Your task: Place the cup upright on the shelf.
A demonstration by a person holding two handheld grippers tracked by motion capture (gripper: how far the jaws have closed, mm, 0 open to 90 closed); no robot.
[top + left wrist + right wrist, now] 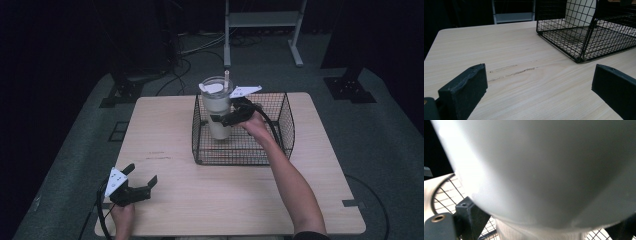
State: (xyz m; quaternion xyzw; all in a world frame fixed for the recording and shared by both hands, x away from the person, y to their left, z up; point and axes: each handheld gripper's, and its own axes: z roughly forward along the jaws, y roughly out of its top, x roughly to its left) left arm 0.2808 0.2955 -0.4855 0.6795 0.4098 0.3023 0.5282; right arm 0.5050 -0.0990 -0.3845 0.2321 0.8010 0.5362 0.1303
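In the right gripper view the white cup [544,170] sits so close that its surface is a blur, and the top, left and right edges cut it off; its rim and base cannot be seen there. The right gripper's far finger is lost at the lower right corner behind the cup. In the high view the cup [218,107] hides part of the wire basket [280,107] at the desk's far edge, and the marks on the cup's lid are too small to tell. In the left gripper view the top edge crops the basket [584,37] and the pale cup behind its mesh, and both black fingers [464,90] are cut by the bottom edge.
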